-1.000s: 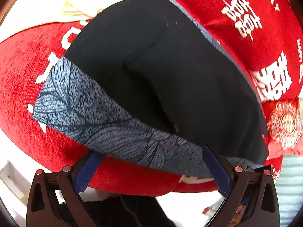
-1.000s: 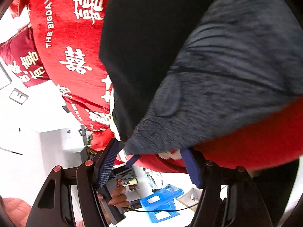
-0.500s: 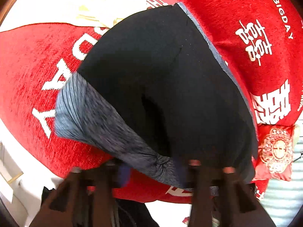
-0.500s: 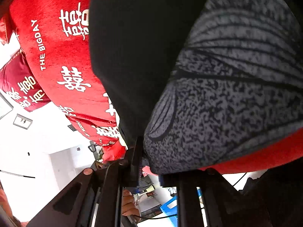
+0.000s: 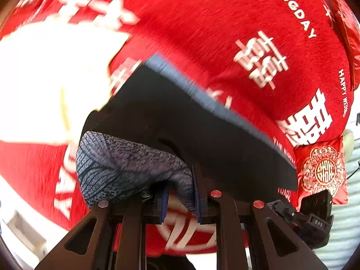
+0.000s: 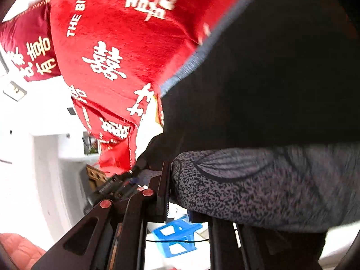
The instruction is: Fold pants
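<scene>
Pants [image 5: 202, 135] lie on red cloth [image 5: 225, 33] printed with white characters.

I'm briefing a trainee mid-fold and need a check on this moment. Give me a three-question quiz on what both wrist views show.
1. True or false: the left tool is shut on the patterned grey waistband of the pants.
2. What is the right tool gripping? A) the red cloth B) the pants' waistband C) nothing
3. What colour is the cloth under the pants?

Key: 1 true. 2 B. 3 red with white lettering.
</scene>
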A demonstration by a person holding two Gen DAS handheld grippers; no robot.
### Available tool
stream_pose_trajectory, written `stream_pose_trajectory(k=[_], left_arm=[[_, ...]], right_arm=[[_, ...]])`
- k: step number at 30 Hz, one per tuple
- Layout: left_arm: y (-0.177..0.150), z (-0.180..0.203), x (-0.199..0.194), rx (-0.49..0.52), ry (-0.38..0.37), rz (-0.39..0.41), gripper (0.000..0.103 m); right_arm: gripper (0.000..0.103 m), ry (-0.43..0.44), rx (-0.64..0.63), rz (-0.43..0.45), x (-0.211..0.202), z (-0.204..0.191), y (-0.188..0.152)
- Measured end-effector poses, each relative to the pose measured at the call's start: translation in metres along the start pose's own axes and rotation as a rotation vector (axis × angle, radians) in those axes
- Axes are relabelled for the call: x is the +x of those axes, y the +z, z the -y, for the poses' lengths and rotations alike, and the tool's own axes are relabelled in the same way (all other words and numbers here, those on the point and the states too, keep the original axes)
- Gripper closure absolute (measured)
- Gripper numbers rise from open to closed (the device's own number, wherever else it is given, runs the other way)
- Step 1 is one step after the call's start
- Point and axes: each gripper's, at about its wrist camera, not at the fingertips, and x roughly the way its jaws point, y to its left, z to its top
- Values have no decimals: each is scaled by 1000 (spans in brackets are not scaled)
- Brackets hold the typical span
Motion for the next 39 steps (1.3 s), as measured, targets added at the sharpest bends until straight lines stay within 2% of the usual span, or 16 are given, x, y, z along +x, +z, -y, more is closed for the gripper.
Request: stream_pose_trajectory(k=[4,10,14,16,18,19,20,21,23,25,26,27,29,32,35,39], left_arm=[[50,26,30,33,16,37,83],[104,44,111,63,139,59,83],[122,35,162,33,233,30,77],[125,31,172,13,252,22,75],[129,33,169,3,253,22,66],[131,34,161,7,253,33,49],[130,34,150,13,276,61,30],[131,36,139,22,306,93,24],[129,39,117,56,325,130,23],[123,44,109,85,346,112,23],[118,46,112,109,351,79,23],[112,50,120,138,352,41,23],[100,59,143,209,385,-15,23],[97,71,179,261,417,-40,23],[110,69,204,221,458,-10,23],[132,69,226,204,504,3,23]], right_arm=[[89,-45,-30,-52,7,-12,71],[87,-133,-23,-139,49,6,174],[87,-187,-39,-193,79,26,214],[86,-228,-46,-225,93,36,227],[85,-240,-10,-257,100,43,235],[82,-232,-2,-261,100,43,236],[64,-219,-9,-261,96,38,235],[37,-207,-28,-249,91,31,233],[23,-187,-68,-222,78,15,225],[23,-192,-137,-188,64,-9,214],[28,-190,-177,-185,61,-19,208],[45,-192,-206,-189,63,-27,203],[61,-246,-269,-223,77,-37,195],[67,-377,-350,-271,115,-33,200],[72,-516,-487,-243,139,-26,213],[71,-470,-374,-168,139,-8,239]])
